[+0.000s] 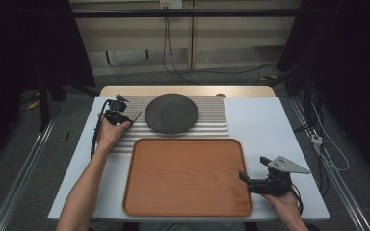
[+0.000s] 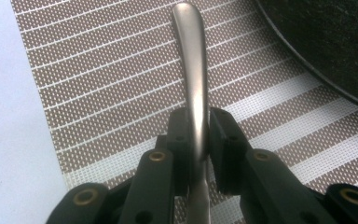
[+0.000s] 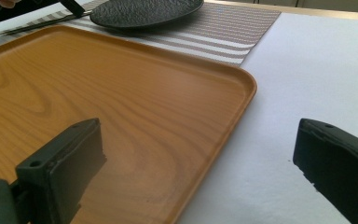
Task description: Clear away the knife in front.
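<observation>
1. The left tongs [image 2: 198,140] were pinching the slim brushed-metal cutlery handle [image 2: 192,70] near its lower part, jaws pressed against both flat sides. The handle lay over the brown-and-white striped woven placemat [image 2: 98,84], just left of the round dark textured plate [image 2: 326,42]; whether it was touching the mat or lifted clear could not be told. The working end of the piece was hidden behind the jaws.

2. Risk of rotation: the grip sat on a smooth, narrow, curved stem. In the inspector's judgement the piece could swivel between the pads under its own weight if raised quickly.

3. Risk of slippage: polished metal against hard black pads offered little friction. A slack grip could have let the piece slide out and drop onto the placemat or the white tabletop [image 1: 270,125].

4. Risk of collision: the plate rim stood near the handle. A sideways swing could have struck the plate and shifted it.

5. Risk at placement: the rectangular orange-brown wooden tray [image 1: 188,178] had a raised lip. A low carry could have caught the piece on that lip.

6. The right tongs [image 3: 198,172] were spread wide and empty, resting by the tray's right edge over the tabletop. They gave no support; a careless move could have nudged the tray.
</observation>
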A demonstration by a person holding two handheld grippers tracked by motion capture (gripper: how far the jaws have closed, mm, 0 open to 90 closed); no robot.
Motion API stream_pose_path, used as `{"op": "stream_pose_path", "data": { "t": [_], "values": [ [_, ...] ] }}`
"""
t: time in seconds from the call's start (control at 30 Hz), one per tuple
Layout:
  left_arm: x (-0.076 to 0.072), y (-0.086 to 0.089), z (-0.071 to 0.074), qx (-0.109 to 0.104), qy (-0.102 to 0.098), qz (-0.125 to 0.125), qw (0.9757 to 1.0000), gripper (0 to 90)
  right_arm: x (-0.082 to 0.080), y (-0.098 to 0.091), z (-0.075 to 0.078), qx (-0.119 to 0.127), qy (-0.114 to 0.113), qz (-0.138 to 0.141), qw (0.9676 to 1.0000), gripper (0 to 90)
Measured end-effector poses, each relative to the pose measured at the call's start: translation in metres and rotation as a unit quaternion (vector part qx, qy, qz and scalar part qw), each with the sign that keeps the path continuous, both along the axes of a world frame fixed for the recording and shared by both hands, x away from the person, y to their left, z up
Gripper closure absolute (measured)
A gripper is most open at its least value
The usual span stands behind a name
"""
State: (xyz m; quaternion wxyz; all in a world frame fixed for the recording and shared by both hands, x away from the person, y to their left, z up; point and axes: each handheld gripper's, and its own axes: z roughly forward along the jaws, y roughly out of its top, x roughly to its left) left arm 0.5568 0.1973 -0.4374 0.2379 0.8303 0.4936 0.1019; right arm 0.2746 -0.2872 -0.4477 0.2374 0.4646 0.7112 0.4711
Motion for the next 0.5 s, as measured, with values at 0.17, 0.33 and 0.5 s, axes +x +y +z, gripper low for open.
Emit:
{"op": "stream_pose_path", "data": {
  "t": [0.17,0.33,0.5],
  "values": [
    [-0.0003,-0.002,0.0004,0.01,-0.003,-0.006,0.9999,78.9,0.0,-0.0001,0.0,0.0,0.0,0.0,1.0,1.4],
    [0.0001,-0.0034,0.0005,0.017,-0.006,-0.006,0.9998,77.3,-0.0003,0.0004,0.0001,0.0,0.0,0.001,1.0,1.4],
    [0.0014,-0.0054,0.0005,0.023,-0.007,-0.008,0.9997,78.2,0.0,0.0006,-0.0003,-0.001,0.004,0.001,1.0,1.5]
  ]
}}
